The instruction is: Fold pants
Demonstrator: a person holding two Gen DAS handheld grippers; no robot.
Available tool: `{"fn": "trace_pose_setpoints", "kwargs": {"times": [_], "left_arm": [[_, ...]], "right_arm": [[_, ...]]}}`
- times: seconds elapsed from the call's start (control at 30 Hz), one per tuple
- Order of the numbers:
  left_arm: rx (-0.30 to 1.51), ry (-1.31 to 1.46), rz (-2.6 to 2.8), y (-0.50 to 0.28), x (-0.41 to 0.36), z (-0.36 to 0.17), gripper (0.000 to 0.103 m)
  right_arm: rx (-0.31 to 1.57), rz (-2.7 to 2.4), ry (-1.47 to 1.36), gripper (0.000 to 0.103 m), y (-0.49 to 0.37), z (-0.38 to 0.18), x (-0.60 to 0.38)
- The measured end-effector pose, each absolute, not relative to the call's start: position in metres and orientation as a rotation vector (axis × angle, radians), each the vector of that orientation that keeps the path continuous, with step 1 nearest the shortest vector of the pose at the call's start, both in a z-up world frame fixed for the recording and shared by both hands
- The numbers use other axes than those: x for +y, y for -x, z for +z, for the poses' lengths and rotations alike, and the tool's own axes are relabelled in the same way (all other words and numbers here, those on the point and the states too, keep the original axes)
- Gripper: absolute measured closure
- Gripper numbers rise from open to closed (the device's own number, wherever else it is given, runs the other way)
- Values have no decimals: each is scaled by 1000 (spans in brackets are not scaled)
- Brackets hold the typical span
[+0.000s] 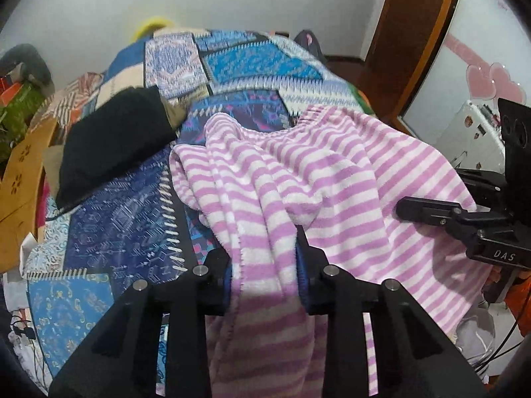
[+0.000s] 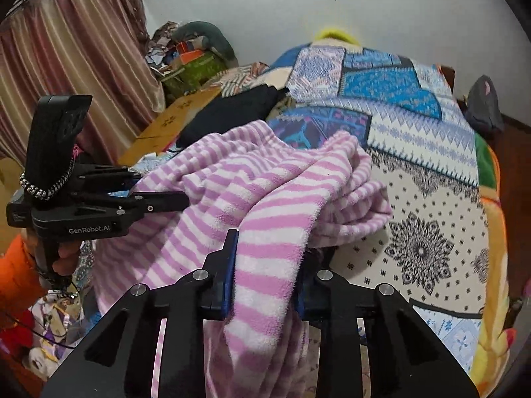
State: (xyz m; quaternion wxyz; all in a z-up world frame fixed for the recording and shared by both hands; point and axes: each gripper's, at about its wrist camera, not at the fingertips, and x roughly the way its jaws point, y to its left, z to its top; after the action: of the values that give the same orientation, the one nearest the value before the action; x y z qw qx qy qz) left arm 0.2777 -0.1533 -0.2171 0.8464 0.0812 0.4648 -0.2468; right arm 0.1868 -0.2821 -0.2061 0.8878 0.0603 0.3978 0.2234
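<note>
Pink-and-white striped fleece pants (image 1: 348, 172) lie bunched on a patchwork bedspread (image 1: 116, 219), their near edge lifted off it. In the left wrist view my left gripper (image 1: 265, 275) is shut on a gathered fold of the pants, which hangs down between the blue pads. My right gripper (image 1: 411, 205) grips the same edge further right. The right wrist view shows my right gripper (image 2: 265, 275) shut on a thick fold of the pants (image 2: 265, 182). There my left gripper (image 2: 166, 187) pinches the cloth at the left, held by a hand (image 2: 66, 258) with an orange sleeve.
A black garment (image 1: 109, 146) lies on the bed beyond the pants, to the left. A wooden board (image 1: 23, 179) and clutter stand at the left side. A curtain (image 2: 83, 66) hangs at the far left; a wooden door frame (image 1: 411, 33) rises on the right.
</note>
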Motion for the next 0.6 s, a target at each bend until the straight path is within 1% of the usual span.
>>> {"fn": "trace_pose_setpoints", "kwargs": {"times": [0.23, 0.3, 0.4, 0.43, 0.6], "left_arm": [[872, -129, -490, -272, -130, -174, 75], [828, -123, -472, -273, -120, -156, 77], [775, -118, -443, -279, -105, -135, 84], [754, -113, -435, -282, -98, -126, 94], [738, -88, -420, -306, -74, -111, 94]], "right_arm": [[735, 461, -85, 79, -184, -169, -268], [713, 465, -79, 79, -187, -160, -264], [679, 476, -63, 79, -194, -146, -254], [664, 482, -51, 79, -199, -140, -248], [619, 521, -30, 79, -224, -124, -224]]}}
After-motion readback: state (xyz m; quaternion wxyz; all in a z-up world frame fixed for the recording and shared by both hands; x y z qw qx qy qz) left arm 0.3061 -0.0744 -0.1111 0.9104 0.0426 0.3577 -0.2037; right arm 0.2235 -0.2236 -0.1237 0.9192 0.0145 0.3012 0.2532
